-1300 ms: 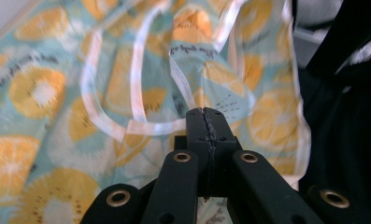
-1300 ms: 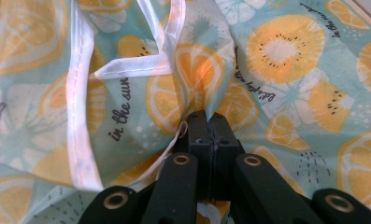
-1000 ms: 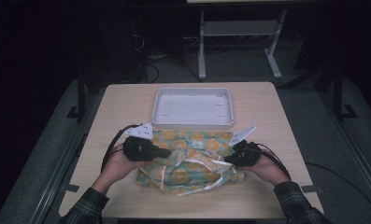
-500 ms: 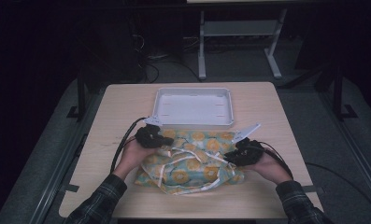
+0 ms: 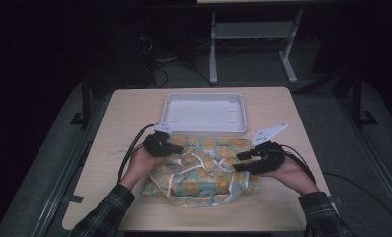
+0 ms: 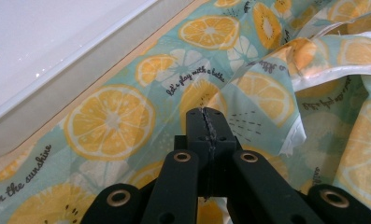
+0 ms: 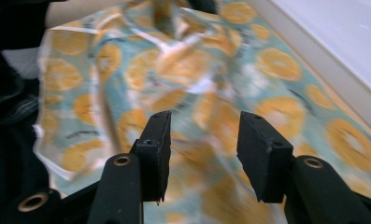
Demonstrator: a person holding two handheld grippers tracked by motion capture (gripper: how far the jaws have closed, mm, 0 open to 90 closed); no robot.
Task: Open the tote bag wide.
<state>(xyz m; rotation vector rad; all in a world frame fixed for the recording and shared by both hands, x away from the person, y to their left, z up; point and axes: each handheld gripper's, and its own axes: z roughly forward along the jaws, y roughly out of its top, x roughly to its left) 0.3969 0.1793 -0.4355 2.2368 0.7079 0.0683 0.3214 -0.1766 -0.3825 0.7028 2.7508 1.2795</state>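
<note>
A teal cloth printed with orange slices (image 5: pixel 203 173) lies crumpled on the wooden table, just in front of a white tray (image 5: pixel 203 132). My left gripper (image 5: pixel 176 148) rests at the cloth's far left corner, jaws pressed together. In the left gripper view its tip (image 6: pixel 206 114) sits over the cloth (image 6: pixel 108 121); I cannot tell whether a fold is pinched. My right gripper (image 5: pixel 240 161) hovers over the cloth's right side. Its jaws have just been opening, and in the right gripper view they stand apart (image 7: pixel 204 126) with nothing between them above the blurred cloth (image 7: pixel 183 65).
The tray (image 6: pixel 43 42) is empty and lies close behind the cloth. Bare table (image 5: pixel 124 123) shows to the left and right. Cables trail from both grippers toward the front edge. Metal frame legs (image 5: pixel 213 44) stand on the floor beyond the table.
My left hand has moved from the cloth's left edge in and away to its far left corner. The right gripper has lifted a little and its jaws have spread. The cloth's middle is more bunched.
</note>
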